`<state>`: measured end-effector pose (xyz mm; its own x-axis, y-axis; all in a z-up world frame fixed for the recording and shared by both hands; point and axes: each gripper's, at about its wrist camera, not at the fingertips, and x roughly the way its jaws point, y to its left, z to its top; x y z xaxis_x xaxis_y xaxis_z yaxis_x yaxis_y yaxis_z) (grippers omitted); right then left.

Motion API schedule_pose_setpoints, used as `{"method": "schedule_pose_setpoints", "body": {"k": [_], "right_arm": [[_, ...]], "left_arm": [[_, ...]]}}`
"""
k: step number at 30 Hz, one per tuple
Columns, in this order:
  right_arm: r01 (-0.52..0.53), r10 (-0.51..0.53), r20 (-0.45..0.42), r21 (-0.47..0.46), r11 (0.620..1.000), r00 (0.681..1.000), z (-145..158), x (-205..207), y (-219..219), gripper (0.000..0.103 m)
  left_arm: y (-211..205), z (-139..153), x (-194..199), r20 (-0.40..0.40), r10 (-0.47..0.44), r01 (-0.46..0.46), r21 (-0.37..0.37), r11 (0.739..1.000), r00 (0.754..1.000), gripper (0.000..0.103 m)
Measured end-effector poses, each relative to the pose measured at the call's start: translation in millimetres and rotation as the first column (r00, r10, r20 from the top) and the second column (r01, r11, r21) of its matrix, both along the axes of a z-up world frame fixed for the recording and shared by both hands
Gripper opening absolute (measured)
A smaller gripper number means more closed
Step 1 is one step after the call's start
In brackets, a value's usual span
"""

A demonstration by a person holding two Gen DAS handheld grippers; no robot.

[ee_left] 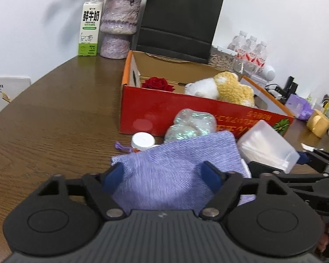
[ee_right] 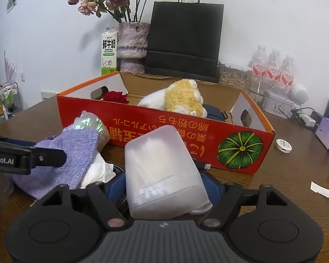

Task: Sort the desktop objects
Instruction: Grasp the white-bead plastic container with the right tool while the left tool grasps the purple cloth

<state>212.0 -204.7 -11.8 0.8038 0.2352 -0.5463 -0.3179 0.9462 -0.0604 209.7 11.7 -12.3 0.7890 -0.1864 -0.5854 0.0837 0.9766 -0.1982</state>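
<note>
a lilac knit pouch (ee_left: 175,164) lies on the tabletop (ee_left: 54,120) before the red box (ee_left: 155,109), clenched between the left tool (ee_left: 164,175) pads. beside it the right tool (ee_right: 166,188) grasps a frosted plastic tub (ee_right: 162,171) of white sticks. only the right view shows the box's pumpkin print (ee_right: 240,150); only the left shows a white-capped bottle (ee_left: 143,141), mostly hidden behind the pouch.

Wood table (ee_left: 54,114) left of red box (ee_left: 155,109) lies bare: free path. In front of box, pouch (ee_left: 175,164), tub (ee_right: 162,171), shiny bag (ee_left: 190,125) & white cap (ee_left: 142,141) crowd together. Behind box, black bag (ee_left: 179,19), vase (ee_left: 118,26), carton (ee_left: 90,26) line wall.
</note>
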Motion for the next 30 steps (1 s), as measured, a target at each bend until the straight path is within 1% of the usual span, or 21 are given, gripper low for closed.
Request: {"method": "schedule_pose_setpoints", "body": {"k": [1, 3, 5, 6, 10, 13, 14, 15, 18, 24, 28, 30], "right_arm": [[-0.001, 0.001, 0.001, 0.002, 1.0, 1.0, 0.1, -0.8, -0.4, 0.072], [-0.003, 0.003, 0.003, 0.005, 1.0, 1.0, 0.4, -2.3, -1.1, 0.071], [-0.005, 0.005, 0.007, 0.003, 1.0, 1.0, 0.6, -4.9, -0.6, 0.07], [-0.007, 0.006, 0.011, 0.003, 1.0, 1.0, 1.0, -7.0, -0.4, 0.07], [-0.013, 0.012, 0.034, 0.015, 1.0, 0.999, 6.2, -16.3, -1.6, 0.069], [-0.016, 0.015, 0.046, 0.022, 1.0, 0.999, 10.0, -22.2, -2.6, 0.068], [-0.015, 0.014, 0.05, 0.025, 1.0, 0.999, 11.0, -24.1, -3.1, 0.068], [-0.014, 0.013, 0.053, 0.028, 0.999, 0.998, 12.0, -25.9, -3.9, 0.068], [-0.011, 0.008, 0.063, 0.039, 0.999, 0.998, 15.0, -31.5, -6.1, 0.067], [-0.002, -0.004, 0.084, 0.068, 0.998, 0.996, 22.6, -40.6, -13.1, 0.066], [-0.003, -0.005, 0.102, 0.076, 0.997, 0.995, 28.2, -46.0, -14.3, 0.065], [-0.004, -0.004, 0.11, 0.076, 0.997, 0.994, 30.7, -47.9, -13.2, 0.065]], "left_arm": [[-1.4, 0.7, -1.5, 0.004, -0.002, 0.002, 0.001, 1.0, 1.0, 0.069], [-3.9, 1.9, -3.7, 0.012, -0.009, 0.009, -0.002, 1.0, 1.0, 0.057], [-5.7, 4.7, -6.8, 0.017, -0.011, 0.011, 0.0, 1.0, 1.0, 0.053], [-7.0, 6.4, -9.0, 0.026, -0.011, 0.011, 0.008, 1.0, 1.0, 0.049], [-10.4, 12.4, -14.8, 0.048, -0.014, 0.012, 0.033, 0.999, 0.999, 0.04], [-11.6, 16.2, -20.6, 0.059, -0.025, 0.023, 0.034, 0.999, 0.998, 0.03], [-12.4, 17.7, -22.8, 0.064, -0.03, 0.028, 0.033, 0.999, 0.997, 0.024], [-12.8, 19.4, -25.0, 0.07, -0.036, 0.034, 0.032, 0.999, 0.997, 0.021], [-14.6, 25.5, -32.4, 0.094, -0.044, 0.041, 0.037, 0.998, 0.995, 0.018], [-15.9, 40.4, -45.9, 0.144, -0.054, 0.049, 0.043, 0.998, 0.988, 0.016], [-17.0, 49.2, -52.9, 0.175, -0.058, 0.05, 0.051, 0.997, 0.983, 0.016], [-18.0, 52.6, -54.8, 0.188, -0.06, 0.05, 0.057, 0.997, 0.98, 0.014]]}}
